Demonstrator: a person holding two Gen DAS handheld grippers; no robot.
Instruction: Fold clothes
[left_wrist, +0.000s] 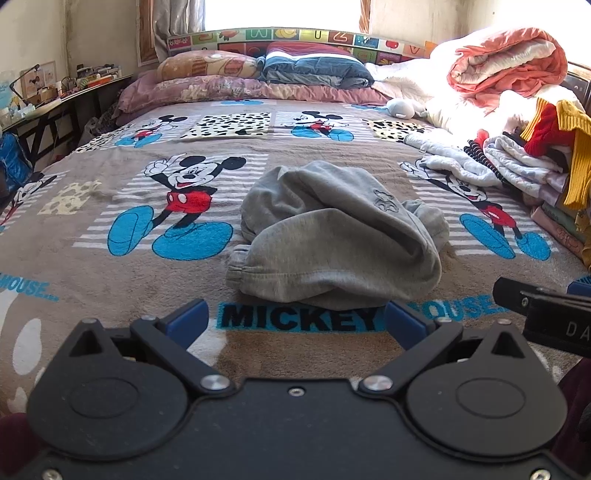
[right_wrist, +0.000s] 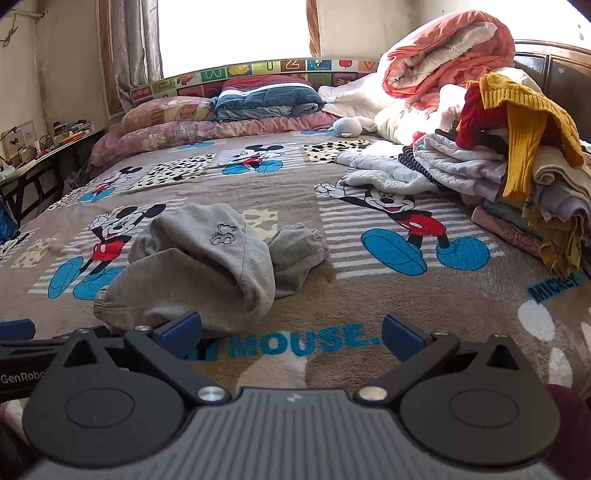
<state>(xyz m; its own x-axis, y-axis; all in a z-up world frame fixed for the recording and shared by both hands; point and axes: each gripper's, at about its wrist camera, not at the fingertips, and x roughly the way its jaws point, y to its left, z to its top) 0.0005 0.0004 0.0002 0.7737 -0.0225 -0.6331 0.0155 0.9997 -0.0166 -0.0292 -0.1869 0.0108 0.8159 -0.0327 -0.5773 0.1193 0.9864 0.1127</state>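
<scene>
A crumpled grey garment (left_wrist: 332, 236) (right_wrist: 207, 266) with ribbed cuffs lies bunched on the cartoon-mouse bed cover (left_wrist: 110, 295) (right_wrist: 369, 295). My left gripper (left_wrist: 295, 319) hovers open just in front of its near edge, blue pads wide apart, nothing between them. In the right wrist view my right gripper (right_wrist: 291, 330) is open too, its left pad close to the garment's near right corner, nothing held. The right gripper's black body (left_wrist: 546, 317) shows at the right edge of the left wrist view, and the left gripper's body (right_wrist: 22, 354) at the left edge of the right wrist view.
A stack of mixed clothes (right_wrist: 517, 177) with a yellow knit on top sits at the bed's right side, beside a rolled orange-and-white quilt (right_wrist: 443, 55). Pillows (left_wrist: 221, 77) and a folded blue blanket (left_wrist: 314, 70) line the headboard. A cluttered side table (left_wrist: 55, 96) stands left.
</scene>
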